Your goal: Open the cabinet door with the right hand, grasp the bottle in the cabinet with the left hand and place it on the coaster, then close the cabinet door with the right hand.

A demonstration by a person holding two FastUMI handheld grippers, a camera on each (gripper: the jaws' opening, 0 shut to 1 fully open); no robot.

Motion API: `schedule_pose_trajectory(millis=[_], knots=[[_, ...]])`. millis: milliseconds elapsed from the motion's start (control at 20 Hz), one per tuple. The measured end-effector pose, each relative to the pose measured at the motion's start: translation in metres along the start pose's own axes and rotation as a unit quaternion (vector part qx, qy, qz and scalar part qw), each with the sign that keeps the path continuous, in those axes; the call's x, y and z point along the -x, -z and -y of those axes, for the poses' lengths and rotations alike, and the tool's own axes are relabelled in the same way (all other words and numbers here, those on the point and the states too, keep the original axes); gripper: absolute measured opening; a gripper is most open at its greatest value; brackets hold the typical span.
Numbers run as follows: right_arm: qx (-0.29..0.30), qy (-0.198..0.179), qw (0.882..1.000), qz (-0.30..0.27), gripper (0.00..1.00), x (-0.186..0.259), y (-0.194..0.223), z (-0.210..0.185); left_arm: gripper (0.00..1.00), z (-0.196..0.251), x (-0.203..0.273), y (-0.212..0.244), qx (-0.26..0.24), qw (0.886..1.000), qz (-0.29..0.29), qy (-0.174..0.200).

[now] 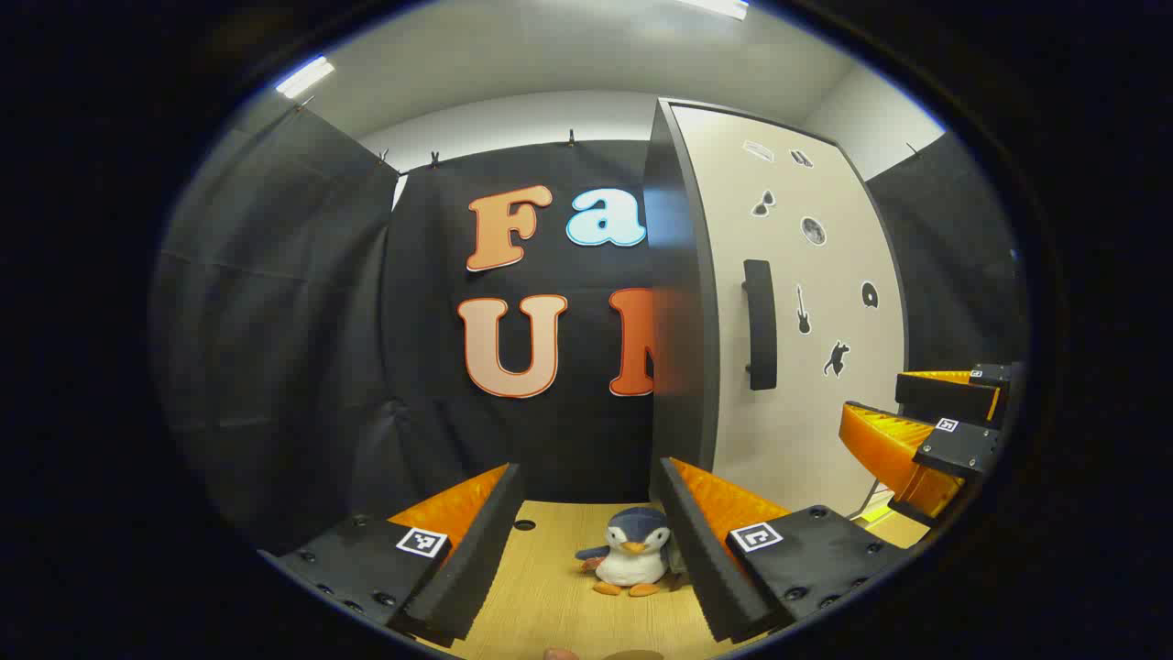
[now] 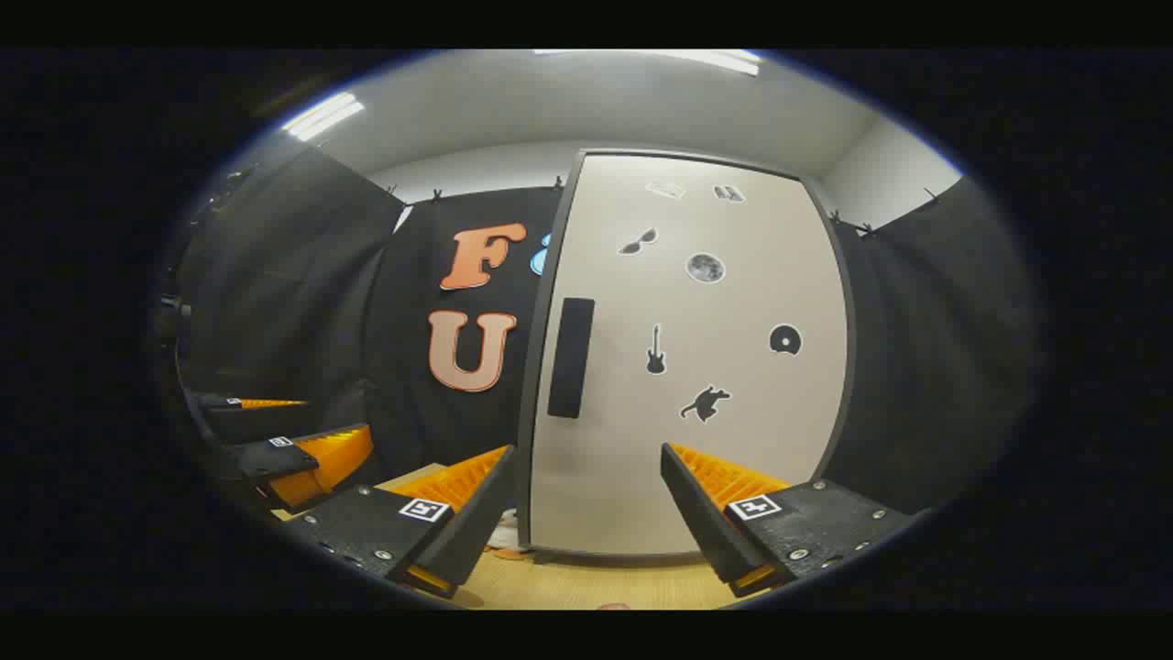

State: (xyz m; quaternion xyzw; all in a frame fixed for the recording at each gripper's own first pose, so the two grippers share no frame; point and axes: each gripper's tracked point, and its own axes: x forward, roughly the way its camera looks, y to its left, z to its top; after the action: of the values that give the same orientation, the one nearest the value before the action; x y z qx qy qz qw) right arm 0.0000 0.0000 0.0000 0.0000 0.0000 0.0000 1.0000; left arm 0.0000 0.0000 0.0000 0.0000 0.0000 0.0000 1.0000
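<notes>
- Nearest in the right gripper view: right claw [image 2: 586,513] wide open, nothing held, fingers aimed straight at the cabinet door [image 2: 696,367], probably because the opening is its job.
- In the left gripper view: left claw [image 1: 586,541] also spread wide and empty, held low over the table [image 1: 541,596], apparently waiting for its turn.
- Between the left fingers, a little farther on the wooden top: a small plush penguin [image 1: 632,550], standing upright just beside the cabinet corner, no part in the task as far as can be judged.
- Seen at the right edge of the left gripper view: the other claw, raised near the door front, apart from it, not touching.
- Farther: door shut, flat against the cabinet, with 1 dark vertical handle [image 2: 570,357] near its left edge; stickers scattered on the pale panel.
- Bottle presumably behind this shut door, hidden; coaster not made out with certainty.
- Judged as the very start: no step done yet; next need is to bring the right claw around the handle and pull.
</notes>
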Motion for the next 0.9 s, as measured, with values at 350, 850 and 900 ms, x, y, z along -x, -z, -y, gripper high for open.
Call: schedule_pose_trajectory(millis=[350,850,900], knots=[[0.004,0.019,1.0,-0.013,0.95,-0.001,0.009,0.006,0.96,-0.002,-0.005,-0.001,0.001,1.0,0.004,0.005],[0.006,0.014,1.0,-0.025,0.95,-0.001,0.014,-0.003,0.96,-0.008,-0.002,0.007,0.005,1.0,-0.01,0.002],[0.004,0.015,0.999,-0.029,0.95,-0.003,0.014,-0.004,0.96,-0.008,-0.003,0.007,0.003,1.0,-0.011,0.002]])
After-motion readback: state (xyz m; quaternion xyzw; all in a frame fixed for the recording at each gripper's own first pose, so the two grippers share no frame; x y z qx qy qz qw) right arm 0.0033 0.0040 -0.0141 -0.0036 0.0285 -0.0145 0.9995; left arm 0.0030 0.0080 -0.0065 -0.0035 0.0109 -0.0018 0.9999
